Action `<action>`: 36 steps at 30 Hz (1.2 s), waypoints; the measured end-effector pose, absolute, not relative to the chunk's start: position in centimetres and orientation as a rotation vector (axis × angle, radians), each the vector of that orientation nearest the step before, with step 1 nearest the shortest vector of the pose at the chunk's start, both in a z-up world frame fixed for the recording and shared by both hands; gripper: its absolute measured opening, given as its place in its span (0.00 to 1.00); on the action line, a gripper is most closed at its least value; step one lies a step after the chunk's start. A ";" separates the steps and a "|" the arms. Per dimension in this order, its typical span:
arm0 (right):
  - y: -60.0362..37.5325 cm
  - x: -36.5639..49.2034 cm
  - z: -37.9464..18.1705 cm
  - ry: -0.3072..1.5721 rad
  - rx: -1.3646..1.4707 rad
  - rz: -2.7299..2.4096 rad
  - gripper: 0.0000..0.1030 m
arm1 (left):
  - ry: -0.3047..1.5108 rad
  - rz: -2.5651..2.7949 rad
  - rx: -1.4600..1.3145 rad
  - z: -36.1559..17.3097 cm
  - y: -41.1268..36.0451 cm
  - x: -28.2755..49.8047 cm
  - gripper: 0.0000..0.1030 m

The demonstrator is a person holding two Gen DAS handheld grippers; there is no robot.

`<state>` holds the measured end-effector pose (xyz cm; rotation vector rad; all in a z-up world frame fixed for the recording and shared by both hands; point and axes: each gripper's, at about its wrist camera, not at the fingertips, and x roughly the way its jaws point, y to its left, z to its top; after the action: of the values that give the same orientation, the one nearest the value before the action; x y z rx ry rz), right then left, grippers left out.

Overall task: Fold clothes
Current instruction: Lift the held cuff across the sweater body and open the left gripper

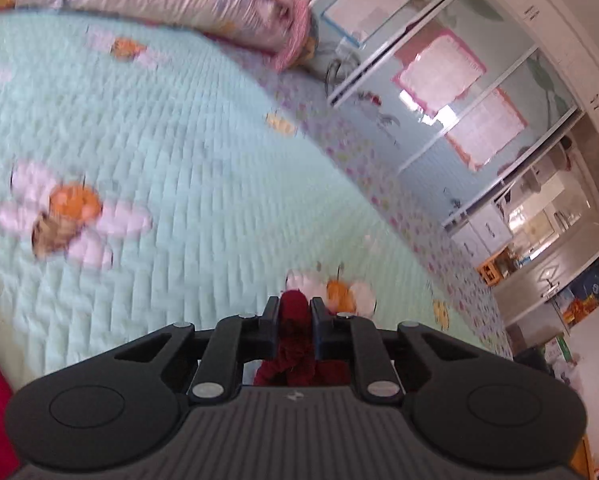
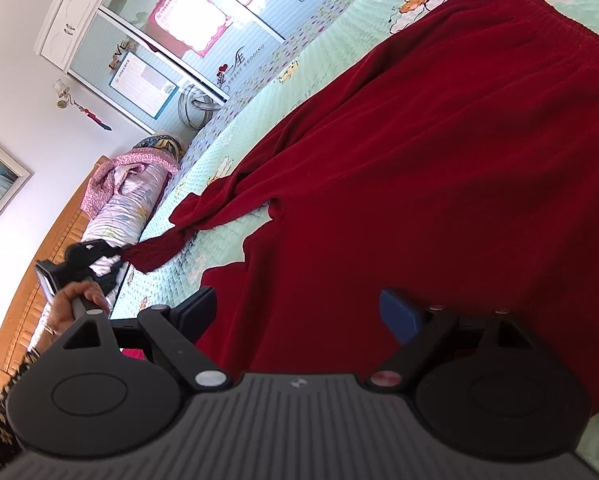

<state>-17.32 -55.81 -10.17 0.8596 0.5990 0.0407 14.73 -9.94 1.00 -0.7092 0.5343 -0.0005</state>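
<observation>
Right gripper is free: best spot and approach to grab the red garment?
The red garment lies flat on the bedspread. Probably best taken at the bare cloth edge by the notch, coming in low from the bedspread side. The right gripper stands open; the left gripper already pinches the far cuff.

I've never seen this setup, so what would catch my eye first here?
A big dark red garment sprawls across the pale green quilted bedspread. The left gripper has its jaws pinched on one end of it, pulling that end out; the right gripper hangs open above the cloth.
</observation>
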 end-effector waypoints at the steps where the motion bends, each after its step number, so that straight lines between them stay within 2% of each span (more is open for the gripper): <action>1: -55.8 -17.3 -10.2 0.599 0.860 0.041 0.86 | 0.506 0.001 -0.692 2.2 -9.7 14.9 0.15; 7: -55.7 -17.3 -10.3 0.597 0.859 0.040 0.86 | 0.373 0.056 -0.587 9.1 -8.5 16.6 0.15; 13: -55.6 -17.2 -10.5 0.596 0.856 0.040 0.86 | 0.310 0.137 -0.491 11.9 -7.1 16.7 0.15; 16: -55.5 -17.3 -10.4 0.596 0.848 0.041 0.86 | 0.468 0.164 -0.484 9.5 -5.6 18.9 0.16; 19: -55.6 -17.5 -10.3 0.593 0.860 0.046 0.86 | 0.648 0.244 -0.625 5.3 -3.6 19.0 0.25; 22: -55.5 -17.7 -10.3 0.593 0.863 0.050 0.86 | 0.644 0.271 -0.636 2.5 -3.4 16.4 0.39; 27: -55.4 -17.8 -10.2 0.588 0.863 0.065 0.86 | 0.715 0.116 -0.517 0.6 -7.4 12.1 0.42; 36: -54.3 -18.1 -9.2 0.552 0.872 0.122 0.86 | 0.812 -0.180 -0.444 -0.7 -17.2 1.0 0.54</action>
<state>-18.10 -54.33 -9.17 0.8716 0.5520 0.1218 1.04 -17.16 -0.73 -0.4444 0.8123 -0.1803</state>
